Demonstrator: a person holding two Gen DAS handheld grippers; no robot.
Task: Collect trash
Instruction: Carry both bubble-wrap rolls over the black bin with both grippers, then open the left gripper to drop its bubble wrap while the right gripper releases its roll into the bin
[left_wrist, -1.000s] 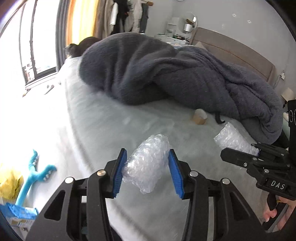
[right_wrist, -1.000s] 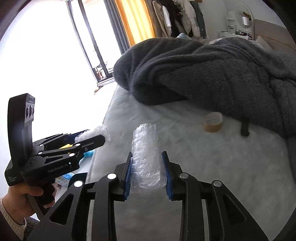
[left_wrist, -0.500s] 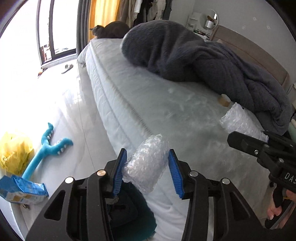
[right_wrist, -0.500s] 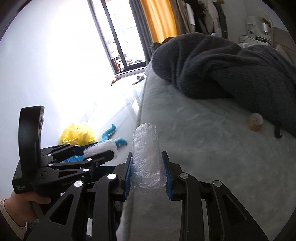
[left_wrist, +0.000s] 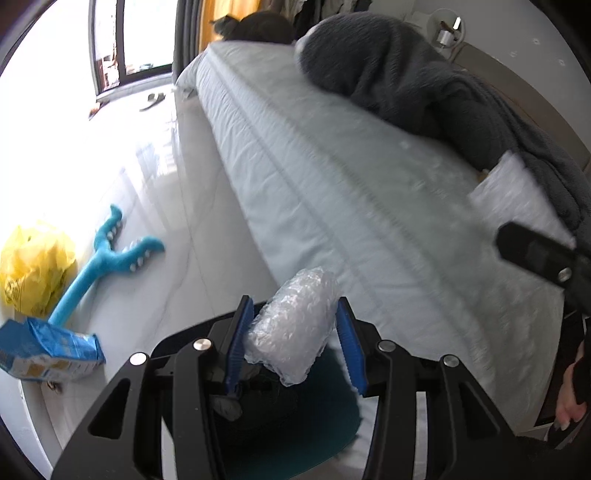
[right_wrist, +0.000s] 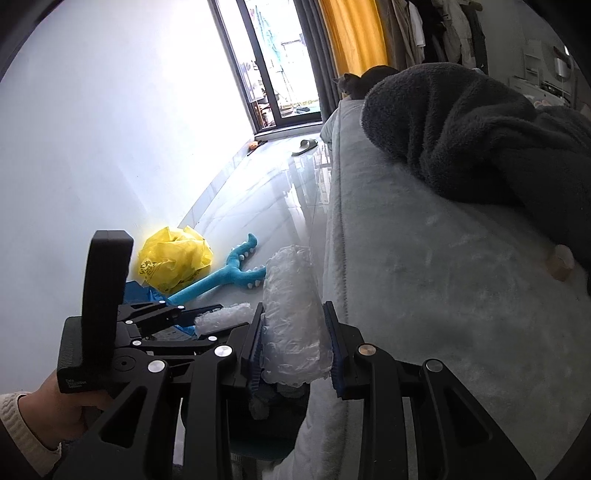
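My left gripper (left_wrist: 293, 301) is shut on a roll of bubble wrap (left_wrist: 295, 328) and hangs over a teal bin with a dark liner (left_wrist: 295, 413) beside the bed. In the right wrist view my right gripper (right_wrist: 293, 306) is shut on a second, flatter wad of bubble wrap (right_wrist: 291, 328) above the bed's edge, with the dark bin (right_wrist: 266, 417) just below it. The left gripper (right_wrist: 218, 326) shows there at the lower left with its bubble wrap (right_wrist: 221, 317), held by a hand (right_wrist: 55, 402). The right gripper's finger (left_wrist: 535, 254) enters the left wrist view from the right.
The bed (left_wrist: 369, 206) with a grey blanket (right_wrist: 480, 140) fills the right side; a tape roll (right_wrist: 561, 262) lies on it. On the shiny floor lie a yellow plastic bag (right_wrist: 173, 258), a blue plush toy (left_wrist: 107, 258), a blue carton (left_wrist: 44, 350) and a slipper (right_wrist: 304, 147).
Both grippers have swung left from above the bed to its edge and tipped down. The floor and the teal bin came into view below them. Both still hold their bubble wrap.
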